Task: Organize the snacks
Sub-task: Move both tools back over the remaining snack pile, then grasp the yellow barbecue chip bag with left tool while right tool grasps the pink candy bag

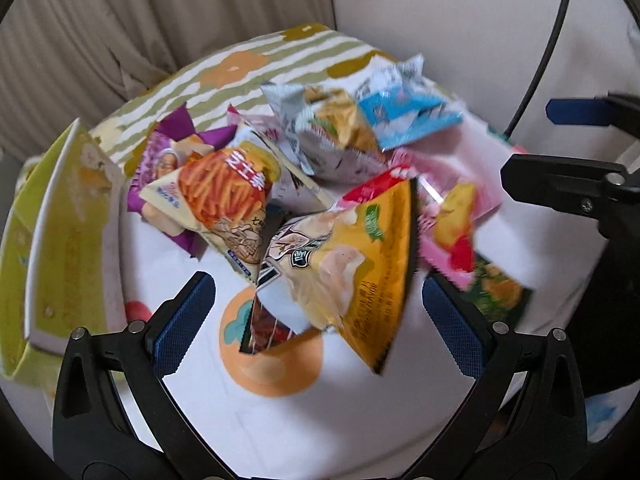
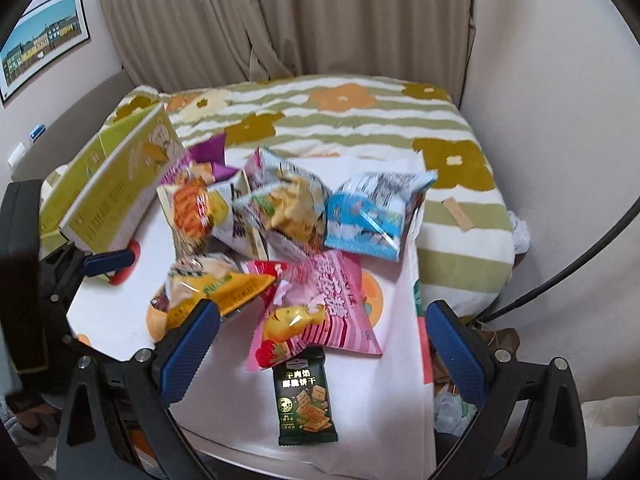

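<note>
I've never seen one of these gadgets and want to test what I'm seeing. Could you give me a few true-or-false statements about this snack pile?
1. The dark green packet lies apart from the heap, nearest the right gripper. True.
2. The left gripper is clamped on the yellow bag. False: its jaws stand wide open with the bag between them, ungripped.
3. The yellow-green box is packed with snacks. False: no snack shows in it; it lies tipped beside the heap.
4. A light blue packet sits at the heap's far side. True.
</note>
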`<state>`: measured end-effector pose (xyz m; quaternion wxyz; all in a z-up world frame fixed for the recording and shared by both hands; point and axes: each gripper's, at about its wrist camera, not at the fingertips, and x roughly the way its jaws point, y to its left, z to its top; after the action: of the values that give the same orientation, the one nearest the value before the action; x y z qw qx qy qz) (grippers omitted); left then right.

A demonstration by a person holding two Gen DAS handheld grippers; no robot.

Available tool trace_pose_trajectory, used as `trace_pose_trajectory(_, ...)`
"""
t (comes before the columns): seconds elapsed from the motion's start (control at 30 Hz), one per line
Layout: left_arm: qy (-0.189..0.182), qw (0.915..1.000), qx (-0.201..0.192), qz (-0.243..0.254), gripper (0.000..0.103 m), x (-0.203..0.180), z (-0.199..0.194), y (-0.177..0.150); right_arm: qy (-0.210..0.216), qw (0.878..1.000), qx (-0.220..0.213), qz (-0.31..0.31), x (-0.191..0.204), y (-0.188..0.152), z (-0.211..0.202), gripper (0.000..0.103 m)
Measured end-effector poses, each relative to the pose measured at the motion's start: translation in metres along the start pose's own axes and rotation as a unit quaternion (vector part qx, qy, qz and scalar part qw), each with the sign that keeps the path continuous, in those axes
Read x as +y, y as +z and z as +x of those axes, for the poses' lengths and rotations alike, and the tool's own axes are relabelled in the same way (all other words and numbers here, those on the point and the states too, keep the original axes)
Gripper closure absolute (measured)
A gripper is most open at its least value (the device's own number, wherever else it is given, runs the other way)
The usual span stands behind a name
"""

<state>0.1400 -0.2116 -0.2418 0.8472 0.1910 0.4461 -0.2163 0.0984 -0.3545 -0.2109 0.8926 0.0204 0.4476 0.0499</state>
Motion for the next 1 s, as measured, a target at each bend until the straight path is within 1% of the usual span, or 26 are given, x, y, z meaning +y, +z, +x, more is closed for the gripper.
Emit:
trace_pose_trajectory(0.17,0.002,1.0,0.008,0.003,0.001,0.002,0.021,0.0,0.011,0.999,0.025,-0.026,0.001,-0.007,0.031,0.001)
trace_pose_trajectory(0.2,0.003,0.9999,0.011,0.003,0.004,0.002,0.024,0.0,0.014,0.999,0.03,-0.033,0.001,-0.008,0.037,0.001)
trace_pose_trajectory(0.23,0.003,0.9999,0.013,0.004,0.011,0.003,0.026,0.0,0.018,0.999,0.034,-0.038,0.0,-0.009,0.042,0.001)
trace_pose_trajectory(0.3,0.002,0.9998,0.02,0.005,0.017,0.002,0.034,0.0,0.027,0.998,0.042,-0.044,0.001,-0.01,0.05,0.001)
trace_pose_trajectory(0.33,0.003,0.9997,0.024,0.006,0.022,0.001,0.036,-0.001,0.028,0.997,0.046,-0.05,0.001,-0.011,0.055,0.001)
trace_pose_trajectory(0.4,0.006,0.9996,0.027,0.011,0.023,0.0,0.039,-0.003,0.029,0.997,0.052,-0.057,0.002,-0.012,0.062,0.001)
trace_pose_trajectory(0.5,0.004,0.9995,0.026,0.019,0.031,-0.001,0.04,-0.004,0.031,0.996,0.059,-0.061,0.003,-0.012,0.07,0.001)
trace_pose_trajectory(0.67,0.006,0.9994,0.025,0.026,0.035,-0.003,0.039,-0.005,0.033,0.995,0.064,-0.063,0.004,-0.011,0.079,0.001)
trace_pose_trajectory(0.7,0.006,0.9994,0.024,0.025,0.037,-0.003,0.038,-0.005,0.033,0.995,0.066,-0.063,0.006,-0.011,0.081,0.001)
trace_pose_trajectory(1.0,0.004,0.9995,0.029,0.012,0.039,0.006,0.036,-0.006,0.033,0.993,0.086,-0.07,0.008,-0.009,0.099,0.001)
